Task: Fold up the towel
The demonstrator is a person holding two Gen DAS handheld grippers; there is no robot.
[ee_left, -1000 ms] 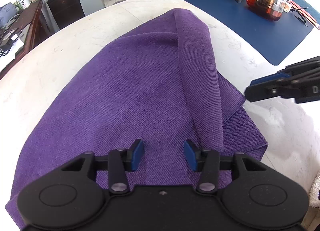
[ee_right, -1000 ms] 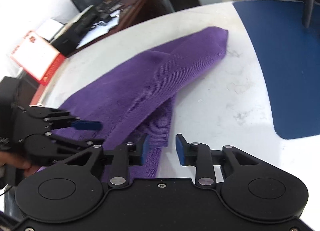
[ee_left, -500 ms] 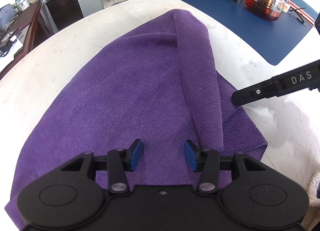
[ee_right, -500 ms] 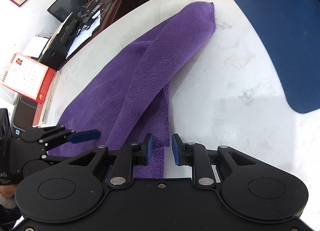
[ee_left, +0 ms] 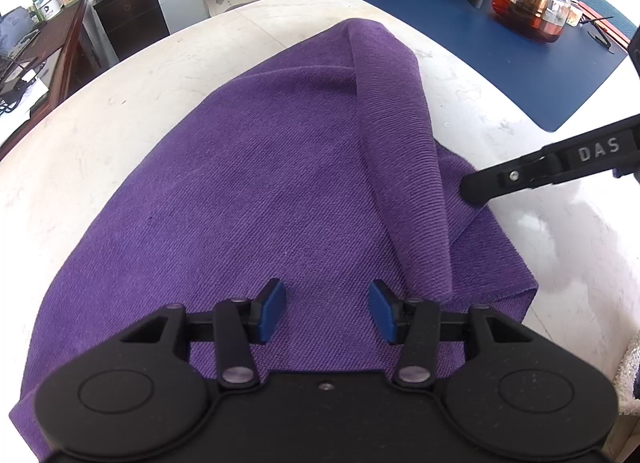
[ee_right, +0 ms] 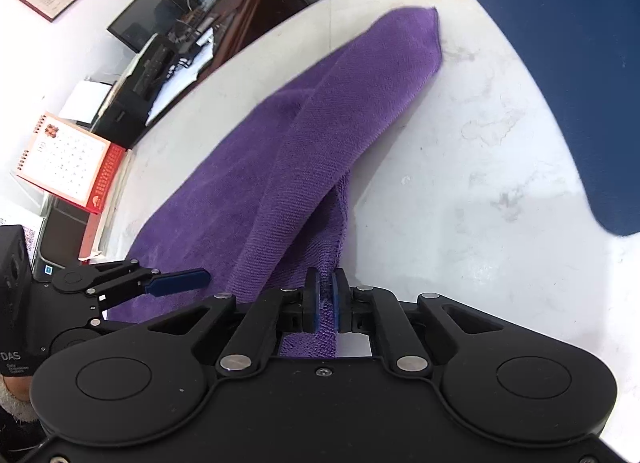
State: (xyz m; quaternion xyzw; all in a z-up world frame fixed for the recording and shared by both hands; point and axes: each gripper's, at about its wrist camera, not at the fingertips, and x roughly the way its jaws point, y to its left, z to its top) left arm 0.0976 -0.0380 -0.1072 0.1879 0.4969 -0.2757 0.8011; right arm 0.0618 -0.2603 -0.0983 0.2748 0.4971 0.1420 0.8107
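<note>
A purple towel (ee_left: 280, 183) lies on the white table (ee_left: 100, 135), its right side folded over into a long raised ridge. My left gripper (ee_left: 326, 303) hovers over the towel's near end; its jaws are opening, with cloth below them and nothing pinched. My right gripper (ee_right: 325, 295) comes in from the right (ee_left: 472, 187). Its jaws are closing, and the blue pads pinch the towel's (ee_right: 320, 135) right-hand edge beside the ridge. In the right wrist view the left gripper (ee_right: 176, 281) shows at lower left, over the towel.
A blue mat (ee_left: 500, 43) covers the table's far right and carries a glass teapot (ee_left: 532, 7) of dark tea. Beyond the table's left edge stand a desk calendar (ee_right: 68, 159) and a dark wooden desk (ee_left: 60, 47). Bare tabletop lies right of the towel (ee_right: 460, 191).
My right gripper has slid in onto the towel's right edge, rolled, and shut its pads on the cloth. The left gripper has stayed where it was.
</note>
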